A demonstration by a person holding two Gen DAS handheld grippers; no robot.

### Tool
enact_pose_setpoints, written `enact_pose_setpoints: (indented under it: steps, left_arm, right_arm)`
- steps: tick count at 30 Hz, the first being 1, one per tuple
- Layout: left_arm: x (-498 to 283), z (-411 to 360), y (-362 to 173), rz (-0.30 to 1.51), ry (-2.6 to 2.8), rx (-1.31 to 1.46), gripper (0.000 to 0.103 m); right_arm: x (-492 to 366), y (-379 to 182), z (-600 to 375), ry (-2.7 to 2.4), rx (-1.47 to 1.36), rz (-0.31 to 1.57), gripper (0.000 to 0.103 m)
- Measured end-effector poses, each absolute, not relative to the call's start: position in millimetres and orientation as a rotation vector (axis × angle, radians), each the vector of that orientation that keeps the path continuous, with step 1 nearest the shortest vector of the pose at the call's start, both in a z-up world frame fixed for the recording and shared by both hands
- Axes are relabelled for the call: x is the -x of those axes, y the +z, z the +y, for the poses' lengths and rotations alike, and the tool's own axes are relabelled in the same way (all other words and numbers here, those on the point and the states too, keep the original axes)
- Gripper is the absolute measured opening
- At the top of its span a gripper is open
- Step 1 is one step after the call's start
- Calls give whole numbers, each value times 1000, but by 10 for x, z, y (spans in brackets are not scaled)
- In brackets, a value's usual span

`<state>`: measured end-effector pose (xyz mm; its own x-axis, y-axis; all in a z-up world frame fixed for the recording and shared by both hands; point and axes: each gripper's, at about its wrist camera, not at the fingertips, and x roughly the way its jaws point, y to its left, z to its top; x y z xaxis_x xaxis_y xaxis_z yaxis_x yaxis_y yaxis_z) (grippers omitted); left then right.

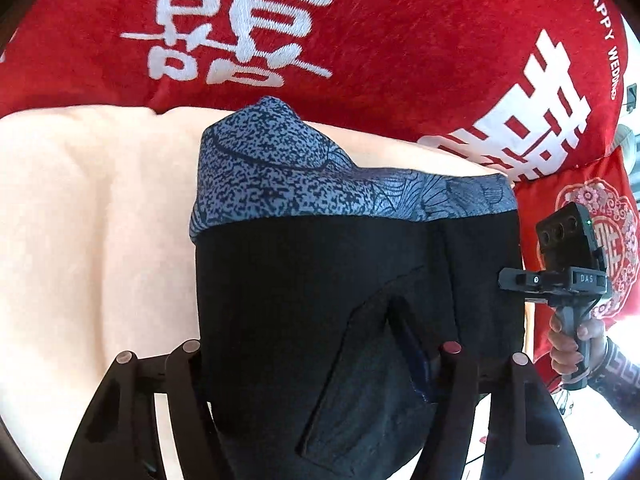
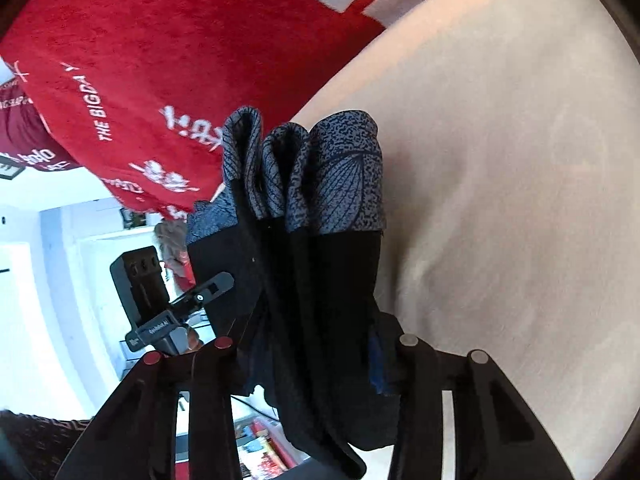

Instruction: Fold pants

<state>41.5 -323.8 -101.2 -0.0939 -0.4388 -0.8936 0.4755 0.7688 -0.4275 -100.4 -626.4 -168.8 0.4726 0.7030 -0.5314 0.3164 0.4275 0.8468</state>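
Folded black pants with a blue speckled waistband hang as a thick bundle above the cream cover. In the left wrist view my left gripper is shut on the bundle's lower part, one finger on each side. In the right wrist view my right gripper clamps the same pants edge-on, so the folded layers of the waistband show side by side. A hand holds the right gripper's handle at the right edge of the left wrist view.
A cream padded surface lies under and left of the pants. Large red plush cushions with white characters stand behind it, and a smaller red embroidered cushion is at the right. A bright room with white walls opens beyond the edge.
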Motion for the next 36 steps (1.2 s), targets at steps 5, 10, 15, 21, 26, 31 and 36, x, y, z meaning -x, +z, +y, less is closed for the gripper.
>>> enact_pose_setpoints:
  steps: [5,10,15,21,26,31,36]
  left_arm:
    - [-236,-3046,-809,1480,-775,-19,69]
    - [-112,-2757,-708,1490,-798,-38,69]
    - [-71,-2425,-800,1523,-780,13,69]
    - [9,-2272,-1193,1527,-718,-82,83]
    - [33,-2211,-1277,1467,-653,-129,102]
    - [108,-2228,-1175,1444,-620,-188,102]
    - [298,-2266,-910,1362,-590,-311,102]
  right_arm:
    - [1243,-1536,-6064,328,-1165,1081,44]
    - [1444,-1521,-5766,314,-1179,1060,44]
    - [1616,-1642,-5435,287,-1200,1060,44]
    - [1585,-1833,-5150,186,-1098,1143,49]
    - [1559,-1907,-5102,53,-982,1182,74]
    - [1723,-1811,-5024,-67,-958,1187,80]
    - [1943,-1604,-4927,-220,-877,1192,85]
